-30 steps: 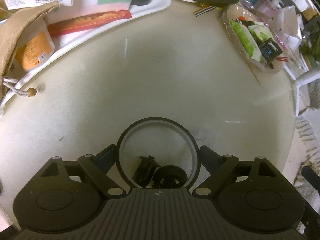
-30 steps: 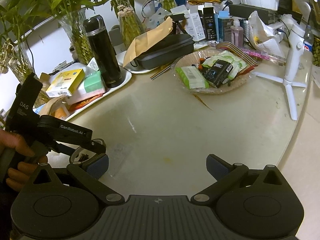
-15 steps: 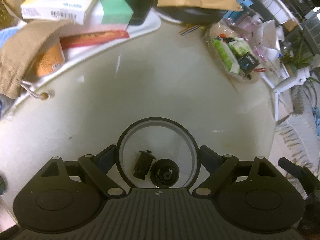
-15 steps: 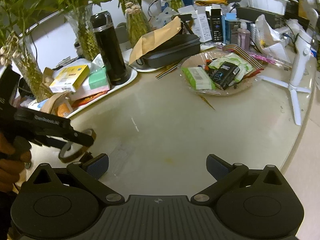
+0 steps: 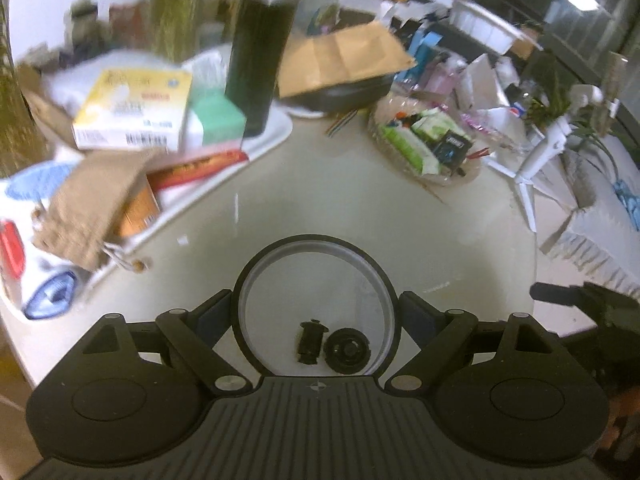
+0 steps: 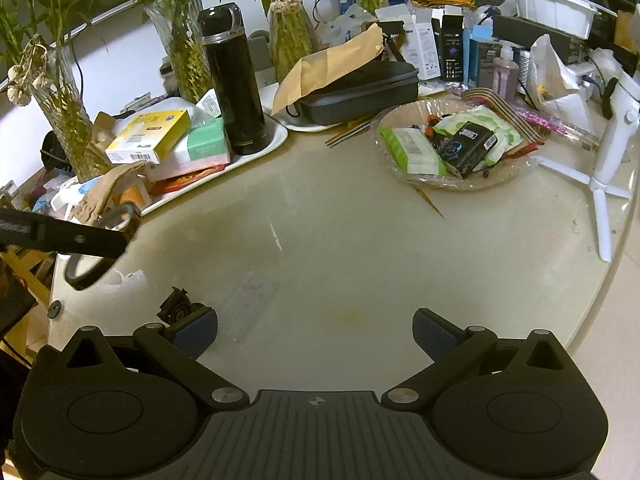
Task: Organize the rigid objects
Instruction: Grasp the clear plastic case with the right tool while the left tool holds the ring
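Black-rimmed clear lid point(image 5: 316, 300) sits clamped by its edges in the left gripper point(image 5: 316, 312), above the table's point(image 6: 360, 240) seven-o'clock edge. Right gripper point(image 6: 316, 332) hangs open, empty. Risk: smooth rim slipping from pads, dropping onto the small black parts point(image 5: 334, 344) below.

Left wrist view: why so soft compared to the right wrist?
Left wrist: motion blur smears the yellow box and black flask, while the gripped round lens stays sharp. Right wrist: crisp throughout, with only fisheye bending at the table edge.
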Available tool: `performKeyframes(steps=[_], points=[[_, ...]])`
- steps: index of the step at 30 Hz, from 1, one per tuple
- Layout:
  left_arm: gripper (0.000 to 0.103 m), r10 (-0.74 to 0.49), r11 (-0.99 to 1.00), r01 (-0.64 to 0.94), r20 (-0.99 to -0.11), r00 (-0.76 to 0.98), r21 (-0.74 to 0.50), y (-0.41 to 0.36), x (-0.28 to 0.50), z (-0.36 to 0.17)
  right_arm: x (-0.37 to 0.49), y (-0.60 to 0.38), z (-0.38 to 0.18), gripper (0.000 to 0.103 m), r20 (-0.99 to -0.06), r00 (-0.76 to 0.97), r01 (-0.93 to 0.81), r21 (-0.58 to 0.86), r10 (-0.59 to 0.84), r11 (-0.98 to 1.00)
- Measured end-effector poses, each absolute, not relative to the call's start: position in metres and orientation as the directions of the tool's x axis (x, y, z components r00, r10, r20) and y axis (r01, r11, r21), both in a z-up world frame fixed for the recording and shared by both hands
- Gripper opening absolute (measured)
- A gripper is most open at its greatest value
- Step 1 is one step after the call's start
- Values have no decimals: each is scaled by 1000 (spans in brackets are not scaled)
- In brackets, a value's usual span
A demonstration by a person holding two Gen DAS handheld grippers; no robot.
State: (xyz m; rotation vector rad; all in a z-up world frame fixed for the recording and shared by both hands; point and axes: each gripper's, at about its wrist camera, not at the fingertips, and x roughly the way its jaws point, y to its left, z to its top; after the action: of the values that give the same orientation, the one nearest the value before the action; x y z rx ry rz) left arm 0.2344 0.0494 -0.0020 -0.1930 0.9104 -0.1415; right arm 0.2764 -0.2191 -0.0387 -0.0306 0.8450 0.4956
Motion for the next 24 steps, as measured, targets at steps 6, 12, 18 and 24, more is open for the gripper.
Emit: performKeyframes(steps=[6, 12, 18, 24], points=[[88, -195, 981, 129, -714, 673, -147, 46, 204, 12, 279, -206, -41, 103, -774, 501, -452, 147, 387, 880], [88, -192, 980, 176, -660, 726, -90, 44, 168, 23, 286, -190, -37, 102, -812, 456, -437, 151, 363, 887], [88, -181, 983, 169, -624, 760, -79, 51, 140, 27, 298, -173, -34, 103, -848, 428, -386, 142, 313, 912], [88, -163, 986, 143, -601, 783, -81, 57, 120, 25, 311, -151, -40, 102, -876, 397, -354, 129, 274, 926]])
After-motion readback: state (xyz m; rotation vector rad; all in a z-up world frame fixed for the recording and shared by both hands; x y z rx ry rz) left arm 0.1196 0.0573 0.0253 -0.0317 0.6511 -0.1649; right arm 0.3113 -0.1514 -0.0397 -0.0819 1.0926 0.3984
